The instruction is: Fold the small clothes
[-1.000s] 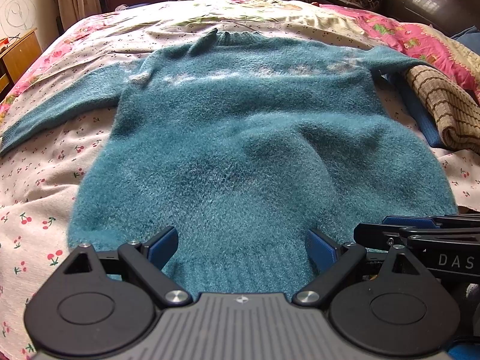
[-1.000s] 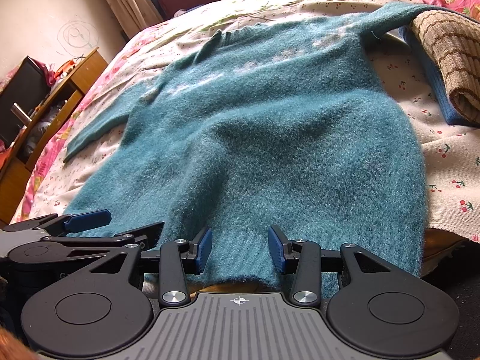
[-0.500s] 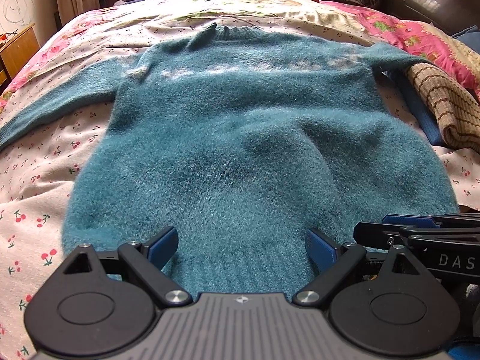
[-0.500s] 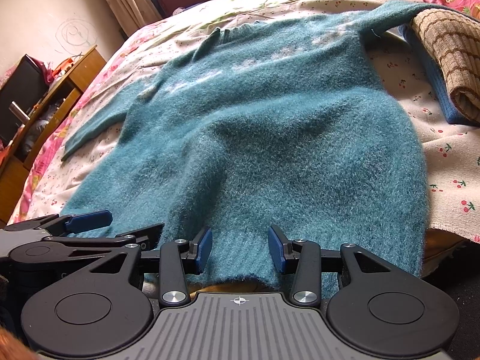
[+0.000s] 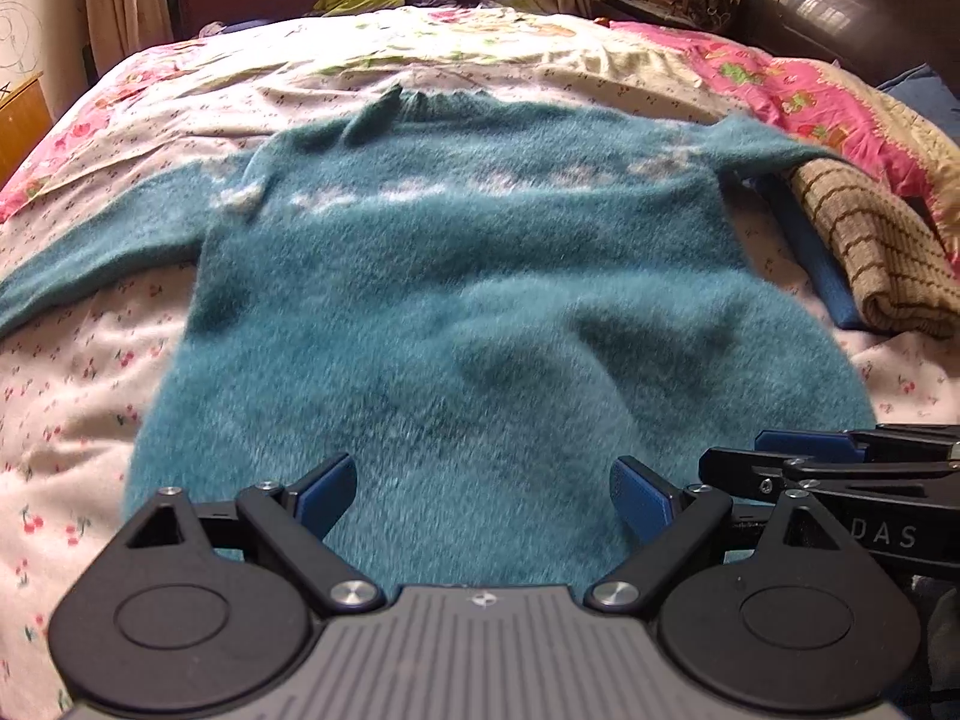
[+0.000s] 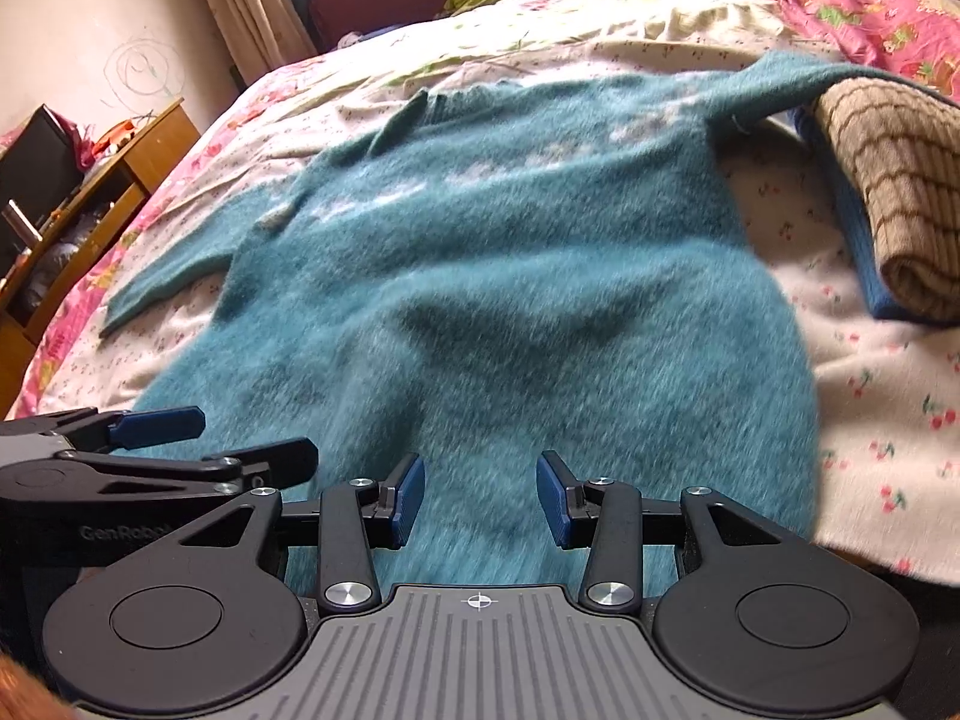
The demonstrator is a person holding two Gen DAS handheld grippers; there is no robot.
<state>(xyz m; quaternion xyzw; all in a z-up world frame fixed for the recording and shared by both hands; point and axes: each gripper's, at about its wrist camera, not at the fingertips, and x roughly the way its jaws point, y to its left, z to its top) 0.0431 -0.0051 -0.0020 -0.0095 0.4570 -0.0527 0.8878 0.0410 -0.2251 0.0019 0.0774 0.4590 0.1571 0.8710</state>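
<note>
One teal sweater (image 5: 480, 300) lies spread on the bed (image 5: 72, 396), its hem between both tongs. Left tongs (image 5: 483, 498) and right tongs (image 6: 480, 498), side by side and angled downward, stand spread, pads apart from the fabric. One folded checked cloth (image 6: 894, 192) lies ahead to the right, touching one sleeve. One wooden cabinet (image 6: 90, 204) stands far left.

teal sweater (image 5: 480, 300) motion-blurred, hem hidden behind gripper bodies, left sleeve cut off at frame edge
</note>
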